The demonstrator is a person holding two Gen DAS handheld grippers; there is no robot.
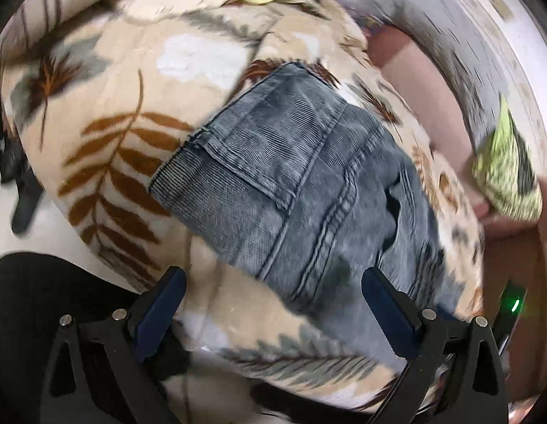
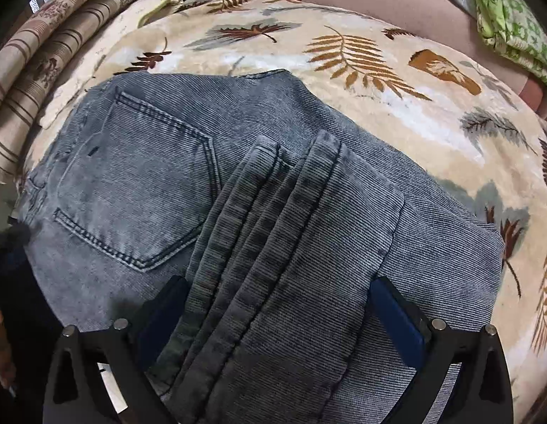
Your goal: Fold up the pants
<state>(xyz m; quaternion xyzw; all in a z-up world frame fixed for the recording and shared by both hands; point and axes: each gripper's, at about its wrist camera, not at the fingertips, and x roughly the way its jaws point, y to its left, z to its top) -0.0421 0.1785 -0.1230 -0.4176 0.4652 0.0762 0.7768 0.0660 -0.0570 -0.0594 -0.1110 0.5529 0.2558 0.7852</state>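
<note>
Item 1, jeans: grey-blue denim, lying on the leaf-print blanket, back pocket facing up. Leg ends doubled over the seat part, hems lying just right of the pocket. Looks like two layers at least.

Item 2, my right gripper: fingers spread wide, folded leg section running between them. No pinch visible; it hovers over or rests on the cloth, can't tell which.

Item 3, my left gripper: fingers also spread, nothing held. It sits over the jeans' near edge, where denim meets blanket. View is blurred w/ motion.

Item 4, surroundings: striped cloth beyond the jeans' pocket side; green patterned cloth well apart, at the far corner.

Step in hand, my est.: leg-over-seat fold laid down, grip let go; task approx. past midway.

Next move needs: both grippers to take the jeans' folded end thru all layers, then bring it over once more, edges kept square. Risk: top layer slips if I catch only one ply.
</note>
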